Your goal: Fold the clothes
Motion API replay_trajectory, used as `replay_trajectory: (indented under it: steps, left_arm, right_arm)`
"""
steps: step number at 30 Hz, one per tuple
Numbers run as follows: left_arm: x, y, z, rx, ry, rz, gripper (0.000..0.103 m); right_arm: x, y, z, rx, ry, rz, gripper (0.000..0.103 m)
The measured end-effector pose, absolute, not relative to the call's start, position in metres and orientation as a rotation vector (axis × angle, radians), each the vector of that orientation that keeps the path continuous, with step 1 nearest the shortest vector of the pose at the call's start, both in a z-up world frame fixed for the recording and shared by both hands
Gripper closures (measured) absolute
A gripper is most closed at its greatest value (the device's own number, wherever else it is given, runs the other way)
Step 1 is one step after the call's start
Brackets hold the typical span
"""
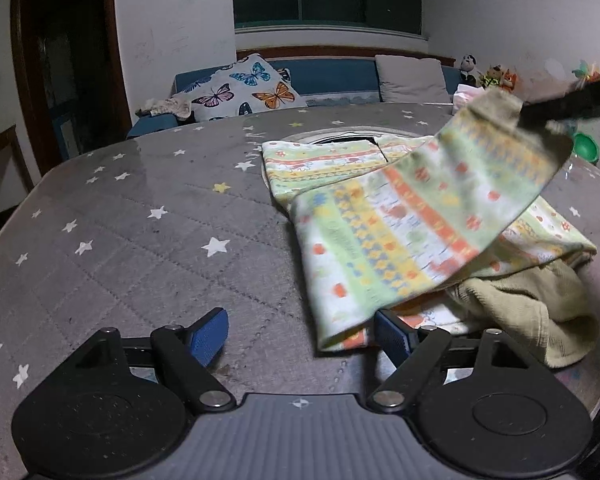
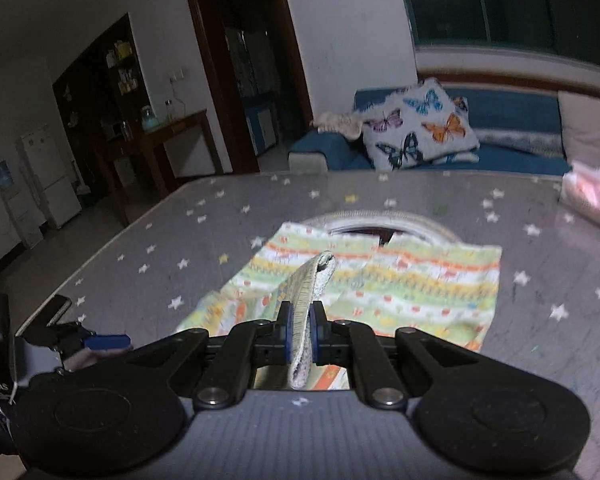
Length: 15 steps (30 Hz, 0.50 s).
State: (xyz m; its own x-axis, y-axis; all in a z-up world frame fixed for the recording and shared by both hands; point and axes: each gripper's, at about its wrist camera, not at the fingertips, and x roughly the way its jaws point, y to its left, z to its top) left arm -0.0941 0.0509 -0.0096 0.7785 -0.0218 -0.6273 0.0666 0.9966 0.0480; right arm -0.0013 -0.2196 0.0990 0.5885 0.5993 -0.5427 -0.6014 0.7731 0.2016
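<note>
Striped garment (image 1: 400,232) in pale green, yellow and orange bands lies across the star-print counter (image 1: 140,220), part of it raised off the surface. Its far edge overlaps a round woven basket (image 2: 384,218) sunk in the counter; I see only a dark opening there and cannot tell what it holds. My right gripper (image 2: 300,332) is clenched on the garment's ribbed hem (image 2: 310,284), which stands up between the blue pads (image 2: 286,332) as a narrow folded strip; from the left wrist view that hem hangs lifted at the garment's far right corner, the cloth sloping down from it, blurred. My left gripper (image 1: 300,336) is released, jaws spread wide, low over the counter at the garment's near edge, its right pad (image 1: 392,336) touching or just beside the cloth. An olive-tan lining (image 1: 520,308) bunches under the garment's near right side.
</note>
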Motion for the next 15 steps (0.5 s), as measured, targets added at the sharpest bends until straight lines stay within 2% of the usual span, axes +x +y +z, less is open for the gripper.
replay_trajectory:
  steps: [4, 9, 15]
  left_arm:
    - [-0.094, 0.05, -0.011, 0.077, 0.677, -0.052, 0.03]
    - [-0.093, 0.049, -0.01, 0.076, 0.681, -0.066, 0.038]
    - [-0.097, 0.054, -0.007, 0.087, 0.695, -0.073, 0.037]
  right_arm:
    - [-0.002, -0.231, 0.101, -0.009, 0.623, 0.654, 0.096]
    - [0.009, -0.239, 0.067, -0.011, 0.72, 0.588, 0.095]
    - [0.016, -0.243, 0.025, -0.016, 0.81, 0.543, 0.091]
